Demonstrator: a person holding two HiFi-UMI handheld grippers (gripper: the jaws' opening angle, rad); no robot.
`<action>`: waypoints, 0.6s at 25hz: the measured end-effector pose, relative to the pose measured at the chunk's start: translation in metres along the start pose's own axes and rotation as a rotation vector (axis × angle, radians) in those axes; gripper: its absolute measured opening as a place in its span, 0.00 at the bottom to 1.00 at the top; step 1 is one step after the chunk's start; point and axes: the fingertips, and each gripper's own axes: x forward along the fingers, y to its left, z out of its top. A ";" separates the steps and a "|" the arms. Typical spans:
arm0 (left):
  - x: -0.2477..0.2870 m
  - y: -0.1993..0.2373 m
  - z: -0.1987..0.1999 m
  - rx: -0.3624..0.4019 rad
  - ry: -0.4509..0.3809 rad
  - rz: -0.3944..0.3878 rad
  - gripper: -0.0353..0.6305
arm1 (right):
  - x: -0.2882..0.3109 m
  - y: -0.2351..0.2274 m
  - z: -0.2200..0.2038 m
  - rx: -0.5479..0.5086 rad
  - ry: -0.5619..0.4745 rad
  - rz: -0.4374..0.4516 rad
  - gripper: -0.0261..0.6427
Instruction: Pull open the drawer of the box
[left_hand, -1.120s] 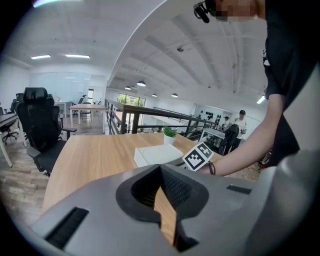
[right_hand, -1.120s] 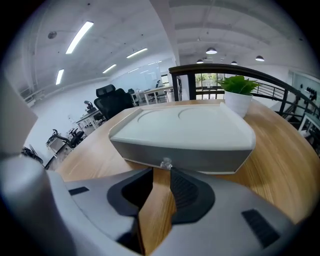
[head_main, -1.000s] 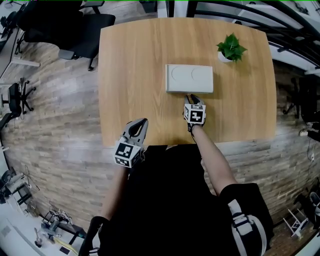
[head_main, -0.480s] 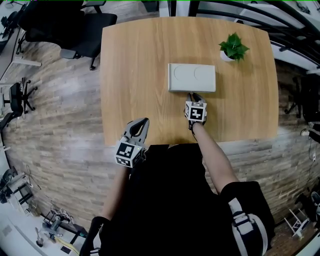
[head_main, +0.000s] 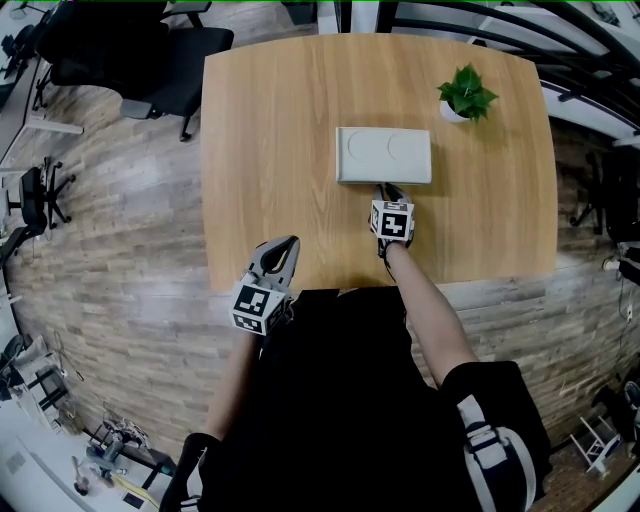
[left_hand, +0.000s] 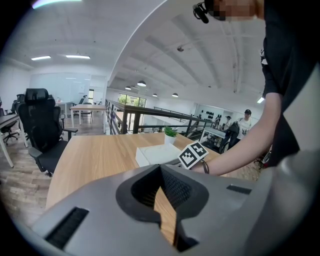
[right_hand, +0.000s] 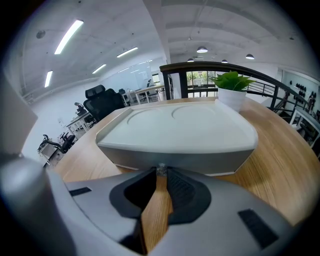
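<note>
Right tool (head_main: 386, 190) has crept the last bit forward over the past second and now sits against the front of the box (head_main: 383, 155); left tool (head_main: 284, 245) hasn't budged. Box lies flat mid-worktop (head_main: 270, 150), long side toward me, potted plant (head_main: 465, 95) well apart near the far right corner. My right jaws look pinched together on the small metal knob (right_hand: 161, 170) at the centre of the drawer front (right_hand: 210, 161). I'm in low and square so the pull runs straight along the drawer's travel. Drawer front sits flush, nothing open yet. Left jaws are closed on nothing, parked at the near worktop edge, clear of the pull path. My guess: box may slide unless braced.
</note>
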 end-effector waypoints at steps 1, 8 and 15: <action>0.000 0.000 0.000 0.000 -0.001 0.000 0.09 | 0.000 0.000 0.000 0.000 0.001 0.000 0.15; 0.005 -0.002 0.002 0.002 -0.007 -0.009 0.09 | 0.001 -0.001 -0.001 -0.020 0.011 -0.002 0.15; 0.005 -0.004 0.003 0.009 -0.011 -0.022 0.09 | -0.005 0.002 -0.007 -0.016 0.015 -0.001 0.15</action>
